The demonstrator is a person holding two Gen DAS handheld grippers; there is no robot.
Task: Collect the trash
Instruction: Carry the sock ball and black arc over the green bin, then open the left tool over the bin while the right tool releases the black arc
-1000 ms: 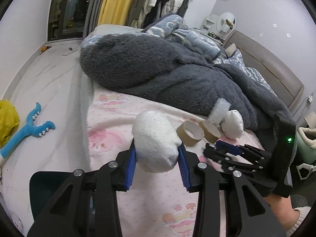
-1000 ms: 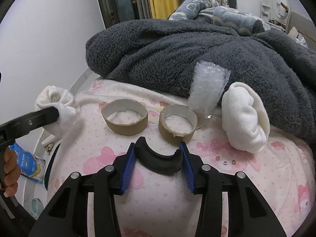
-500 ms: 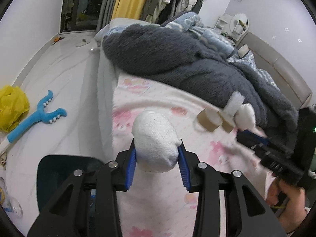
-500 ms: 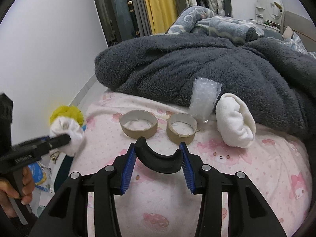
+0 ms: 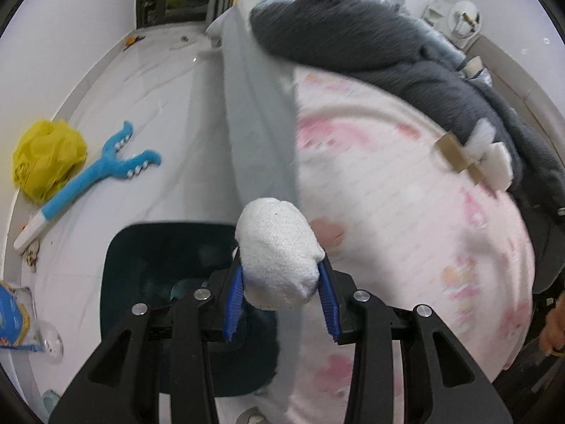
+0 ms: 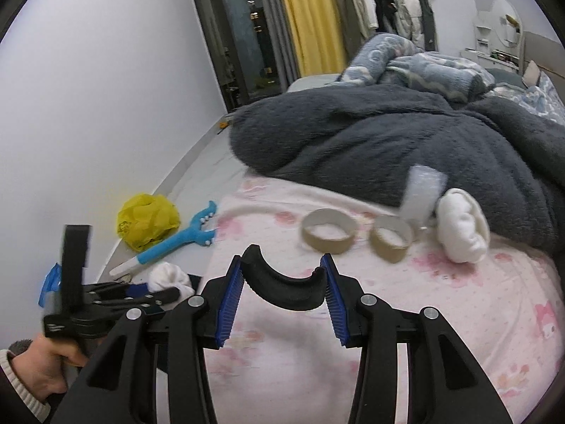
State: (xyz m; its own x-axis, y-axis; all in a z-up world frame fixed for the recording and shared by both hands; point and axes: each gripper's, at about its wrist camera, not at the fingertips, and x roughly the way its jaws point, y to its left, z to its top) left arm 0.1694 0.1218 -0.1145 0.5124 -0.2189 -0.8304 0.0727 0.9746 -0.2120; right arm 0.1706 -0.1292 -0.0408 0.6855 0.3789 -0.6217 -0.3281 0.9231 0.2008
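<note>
My left gripper (image 5: 280, 305) is shut on a white wad of tissue (image 5: 279, 251) and hangs over the edge of the bed, just right of a dark teal bin (image 5: 148, 265) on the floor. In the right wrist view the same left gripper (image 6: 155, 291) shows at lower left with the white wad (image 6: 169, 277). My right gripper (image 6: 284, 298) is shut on a curved black piece (image 6: 282, 288) above the pink sheet (image 6: 423, 335). Beyond it lie two cardboard tape cores (image 6: 329, 235) (image 6: 392, 242), a strip of bubble wrap (image 6: 422, 190) and another white wad (image 6: 462, 229).
A dark grey fleece blanket (image 6: 388, 130) is heaped across the bed. On the white floor lie a yellow plastic bag (image 5: 47, 157), a blue toy grabber (image 5: 95, 176) and a blue packet (image 5: 14, 321). A person's hand (image 6: 39, 360) grips the left tool.
My left gripper has swung left off the bed and downward with the white wad, and the teal bin has come into view beneath it. My right gripper has risen and pulled back with the black piece.
</note>
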